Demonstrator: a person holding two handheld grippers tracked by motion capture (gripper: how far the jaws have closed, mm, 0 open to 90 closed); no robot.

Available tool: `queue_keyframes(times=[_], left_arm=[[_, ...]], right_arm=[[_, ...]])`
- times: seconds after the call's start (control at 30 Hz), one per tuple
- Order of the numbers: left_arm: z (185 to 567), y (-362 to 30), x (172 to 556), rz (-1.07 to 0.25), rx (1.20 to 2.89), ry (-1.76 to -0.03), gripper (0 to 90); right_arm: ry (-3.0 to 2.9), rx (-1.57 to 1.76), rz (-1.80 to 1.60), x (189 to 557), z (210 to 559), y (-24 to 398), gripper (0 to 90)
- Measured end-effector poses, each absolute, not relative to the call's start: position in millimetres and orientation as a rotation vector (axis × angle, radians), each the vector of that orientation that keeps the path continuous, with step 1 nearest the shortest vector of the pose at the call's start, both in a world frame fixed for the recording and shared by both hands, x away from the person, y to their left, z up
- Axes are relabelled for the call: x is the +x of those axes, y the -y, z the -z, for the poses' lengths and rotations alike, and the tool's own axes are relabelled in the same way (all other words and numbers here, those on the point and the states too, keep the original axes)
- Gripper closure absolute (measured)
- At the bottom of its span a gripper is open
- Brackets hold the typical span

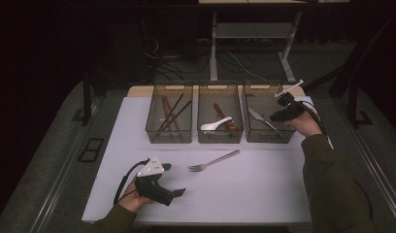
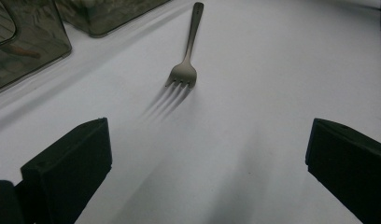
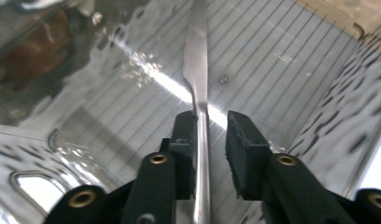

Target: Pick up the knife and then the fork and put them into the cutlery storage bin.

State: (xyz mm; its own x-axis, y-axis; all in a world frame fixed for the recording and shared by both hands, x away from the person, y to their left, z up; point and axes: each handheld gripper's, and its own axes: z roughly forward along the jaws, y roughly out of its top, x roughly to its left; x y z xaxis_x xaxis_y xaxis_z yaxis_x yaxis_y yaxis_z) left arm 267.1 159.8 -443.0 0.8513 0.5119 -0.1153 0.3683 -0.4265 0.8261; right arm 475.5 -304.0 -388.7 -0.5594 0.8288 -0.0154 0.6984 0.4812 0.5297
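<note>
A metal knife [image 3: 196, 51] [image 1: 256, 116] lies inside the right clear bin [image 1: 269, 87]. My right gripper [image 3: 212, 130] [image 1: 278, 115] reaches down into that bin. The knife's handle runs between the jaws, against the left pad, with a gap to the right pad, so the jaws stand open around it. A metal fork [image 1: 214, 161] [image 2: 186, 56] lies on the white table, tines toward my left gripper [image 1: 174, 179] [image 2: 205, 154]. That gripper rests near the table's front left, jaws wide open and empty, a short way from the fork.
Three clear bins stand in a row at the back of the table [image 1: 264, 194]. The left bin holds chopsticks [image 1: 172, 111]. The middle one holds a white spoon [image 1: 216, 124] and a brown spoon [image 1: 225, 119]. Desk legs and cables lie on the floor behind.
</note>
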Motion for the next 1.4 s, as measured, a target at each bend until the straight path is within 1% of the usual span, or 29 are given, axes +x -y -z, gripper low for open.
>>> queue_keyframes(times=[0.07, 0.27, 0.4, 0.7, 0.8, 1.1, 1.4], left_arm=[[443, -160, 267, -0.187, 2.065, -0.642, 0.0], [443, -160, 267, -0.187, 2.067, -0.644, 0.0], [443, -160, 267, -0.184, 2.067, -0.644, 0.0], [443, -160, 267, -0.177, 2.067, -0.652, 0.0], [443, -160, 267, -0.181, 2.065, -0.653, 0.0], [443, -160, 266, -0.184, 2.06, -0.661, 0.0], [442, -161, 265, -0.191, 2.06, -0.661, 0.0]], right_arm=[[-2.448, 1.296, -0.729, 473, 386, 305, 65.3], [-2.405, 1.298, -0.898, 463, 378, 310, 46.5], [-2.369, 1.284, -0.99, 453, 375, 310, 40.3], [-2.236, 1.205, -1.135, 424, 366, 305, 19.1], [-2.218, 1.18, -1.155, 412, 365, 303, 15.1], [-2.187, 1.132, -1.251, 377, 363, 298, 14.3], [-2.223, 1.078, -1.3, 344, 371, 292, 14.2]])
